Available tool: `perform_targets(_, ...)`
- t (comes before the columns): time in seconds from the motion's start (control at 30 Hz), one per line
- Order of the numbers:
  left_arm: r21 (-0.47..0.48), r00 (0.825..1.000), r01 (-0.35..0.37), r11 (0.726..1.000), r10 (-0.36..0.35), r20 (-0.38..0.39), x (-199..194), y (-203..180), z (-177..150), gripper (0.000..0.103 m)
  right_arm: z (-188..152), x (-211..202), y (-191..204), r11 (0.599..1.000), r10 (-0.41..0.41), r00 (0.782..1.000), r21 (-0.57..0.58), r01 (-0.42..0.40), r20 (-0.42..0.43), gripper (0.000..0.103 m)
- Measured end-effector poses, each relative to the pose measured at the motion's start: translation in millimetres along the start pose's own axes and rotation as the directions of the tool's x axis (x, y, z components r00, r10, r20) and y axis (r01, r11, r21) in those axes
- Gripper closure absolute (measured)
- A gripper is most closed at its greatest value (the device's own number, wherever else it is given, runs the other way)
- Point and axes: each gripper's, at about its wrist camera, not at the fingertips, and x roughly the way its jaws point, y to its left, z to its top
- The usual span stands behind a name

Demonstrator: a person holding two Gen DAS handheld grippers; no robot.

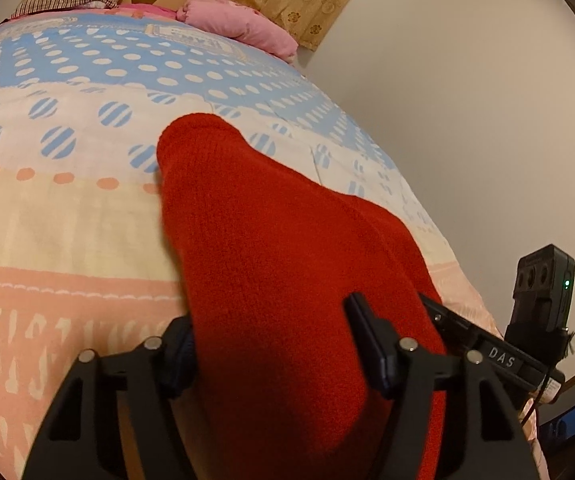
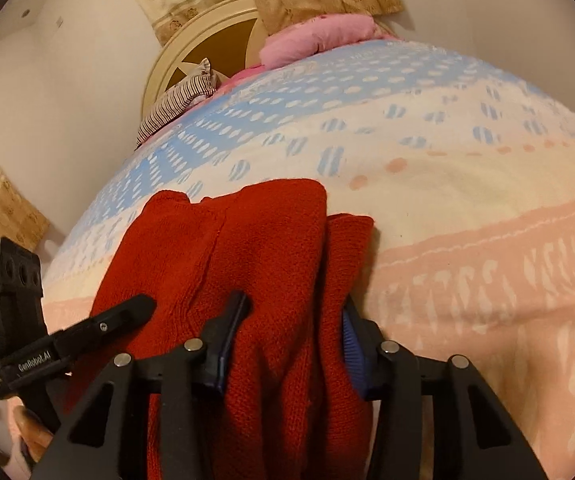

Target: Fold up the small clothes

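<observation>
Here both grippers clamped the red knit garment (image 1: 271, 248): left gripper (image 1: 275, 344) & right gripper (image 2: 287, 332) each pinched bunched fabric (folded lengthwise), which lay on the bed (image 1: 67, 216) w/ patterned cover.

A red knitted garment (image 1: 271, 264) lies bunched and partly folded on the bed (image 1: 67, 216), its layers stacked, stretching from the near edge toward the blue-dotted band.
</observation>
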Motion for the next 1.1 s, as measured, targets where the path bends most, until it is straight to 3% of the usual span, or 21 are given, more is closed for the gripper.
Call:
perform_targets(0.17,-0.004,1.0,0.004,1.0,-0.004,-0.007,0.6,1.0,0.1,0.031,0.6,2.8,-13.5,0.997,0.033,0.999,0.069,-0.032,-0.011,0.051)
perform_targets(0.37,0.01,1.0,-0.012,1.0,0.012,-0.005,0.8,-1.4,0.2,0.031,1.9,5.0,-13.1,0.996,0.044,0.999,0.073,-0.042,-0.019,0.05)
perform_targets(0.5,0.016,1.0,-0.02,1.0,0.02,-0.002,1.4,-3.1,0.4,0.038,0.6,3.8,-4.5,0.999,0.028,1.0,0.027,-0.028,-0.009,0.06)
perform_targets(0.67,0.024,1.0,-0.016,1.0,0.016,0.009,0.2,-4.0,0.8,0.049,-0.5,1.5,8.3,0.999,-0.031,0.999,-0.041,0.032,0.015,0.066)
perform_targets(0.9,0.022,0.999,-0.03,0.999,0.029,0.024,-6.4,-3.3,0.0,0.056,2.6,-1.6,30.3,0.981,-0.159,0.987,-0.109,0.162,0.028,0.071)
perform_targets(0.97,0.03,0.999,-0.043,0.999,0.042,0.025,-11.6,-6.4,-0.5,0.059,3.4,-8.6,42.6,0.968,-0.207,0.977,-0.139,0.211,0.043,0.071)
perform_targets(1.1,0.052,0.997,-0.061,0.997,0.059,0.039,-32.9,-16.3,-4.7,0.061,0.7,-33.4,61.3,0.96,-0.227,0.971,-0.152,0.237,0.081,0.072)
